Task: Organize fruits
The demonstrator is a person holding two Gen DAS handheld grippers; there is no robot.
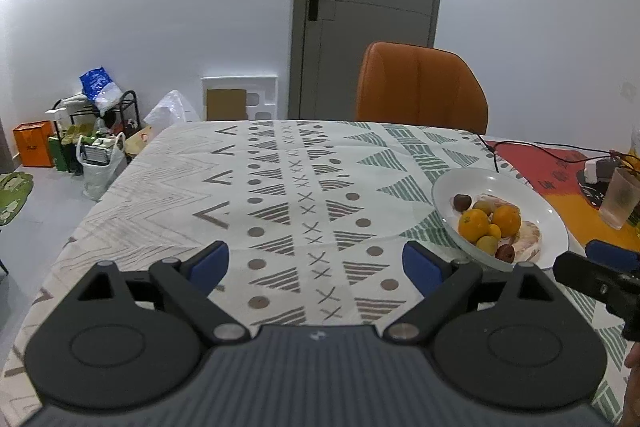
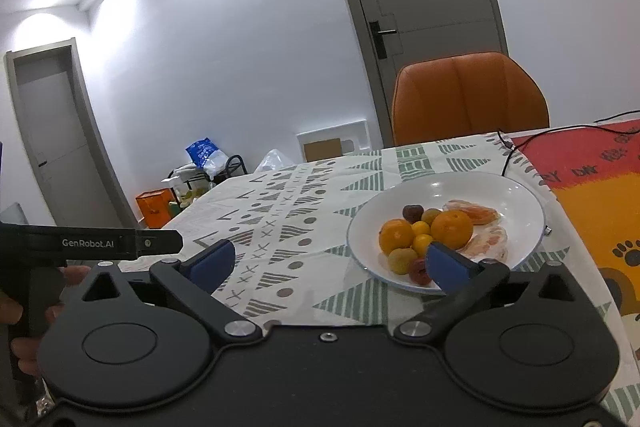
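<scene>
The heap of small fruit, two round oranges [image 2: 452, 229] with yellow, green and dark red pieces and peeled citrus segments, sits in the shallow white ceramic plate [image 2: 524, 203] at the right centre of the right wrist frame, on the patterned white, green and grey tablecloth [image 1: 280, 187]. The right gripper [image 2: 328, 263] hangs just before the plate, blue-padded fingers spread wide and holding nothing; the left gripper [image 1: 316, 263] is likewise wide and bare over cloth, the plate at its right. The plate looks finished. The danger I see is the right-hand finger clipping the rim and rolling fruit out, or snagging the black cable [image 2: 508, 155] behind.
</scene>
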